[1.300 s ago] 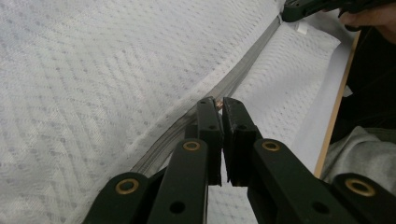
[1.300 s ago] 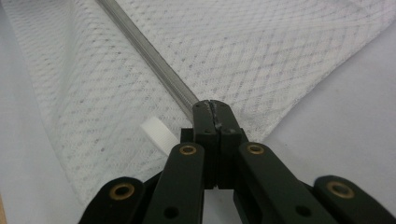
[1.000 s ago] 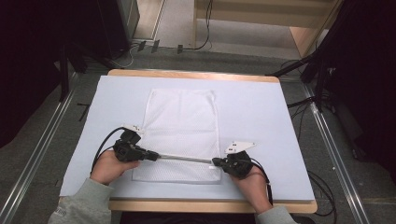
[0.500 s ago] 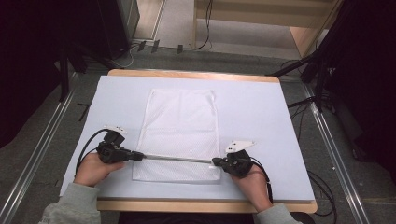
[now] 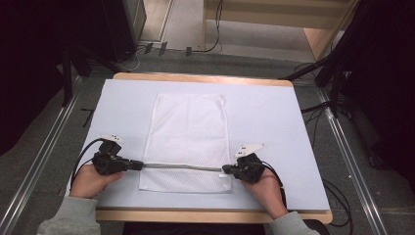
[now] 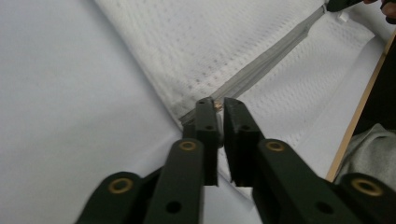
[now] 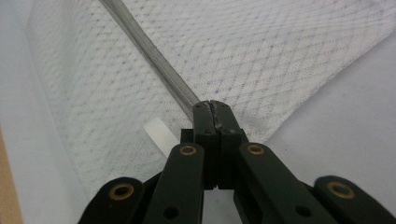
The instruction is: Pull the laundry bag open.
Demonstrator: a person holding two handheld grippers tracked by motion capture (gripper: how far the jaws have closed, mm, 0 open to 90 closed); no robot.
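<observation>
1. Lying flat on the table (image 5: 293, 147): a white mesh laundry bag (image 5: 188, 132), landmark for all that follows. It is rectangular, long axis running away from the person, with a fine diamond weave and no visible folds. Its near end sits close to the table's near edge, its far end about mid-table.
2. Table: a pale blue-white sheet over a wooden top, wood showing at the near and far edges. The sheet is bare on both sides of the bag.
3. Zipper (image 5: 181, 166): a grey band crossing the bag near its near end, edge to edge, straight and taut-looking.
4. Left gripper (image 5: 138, 165): at the bag's left edge, on the zipper's left end. Its jaws have just been opening; in the left gripper view (image 6: 218, 103) a narrow gap shows between the tips, with a small brownish bit, likely the zipper pull, at that gap. The pads are not pressing.
5. Right gripper (image 5: 226, 170): at the bag's right edge, on the zipper's right end. In the right gripper view (image 7: 211, 106) its jaws are together, clamped on the zipper end.
6. White tab (image 7: 160, 135): a small fabric label sticking out of the bag just beside the right gripper's jaws.
7. Obstructions: nothing lies on top of the bag; cables trail from each gripper toward the table's near edge, off the bag.
</observation>
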